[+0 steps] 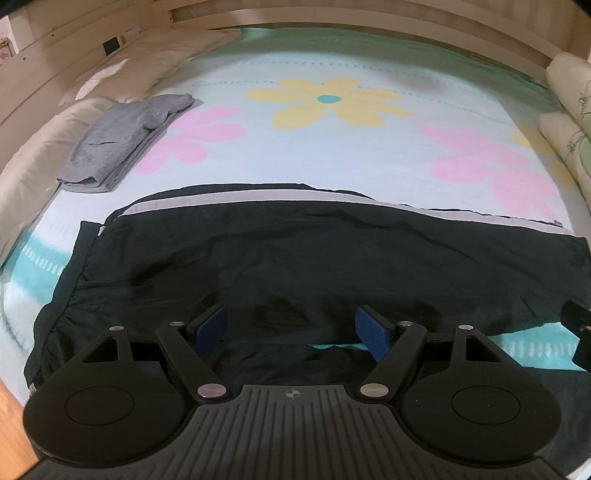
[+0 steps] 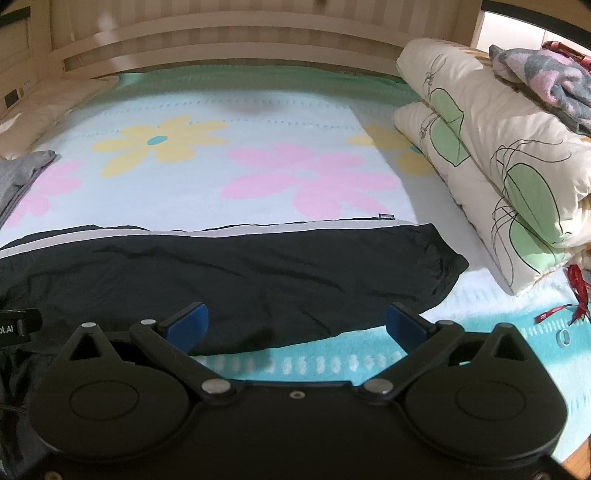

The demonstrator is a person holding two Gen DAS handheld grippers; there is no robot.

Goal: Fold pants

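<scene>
Spread across the bed we see a pale blue blanket [image 1: 332, 155] printed with yellow and pink flowers, with a slatted wooden headboard [image 2: 236, 33] behind it. We find the black pants [image 1: 295, 258] lying flat along the near edge of the blanket, already doubled lengthwise, a white side stripe running along their far edge. In the right wrist view the cuff end of the pants [image 2: 424, 258] lies near a folded cream quilt [image 2: 498, 166] with green leaf shapes. On top of the quilt sits a grey and pink cloth [image 2: 546, 81], though we cannot make out what it is. A folded grey garment [image 1: 122, 140] rests at the left side of the bed, just beside a white pillow [image 1: 33, 155].

Our left gripper [image 1: 291, 328] hovers low over the near edge of the pants, its blue-padded fingers spread apart and holding nothing. Our right gripper [image 2: 297, 325] is likewise spread wide and empty, near the pants' near hem, with teal blanket border showing between its fingers.
</scene>
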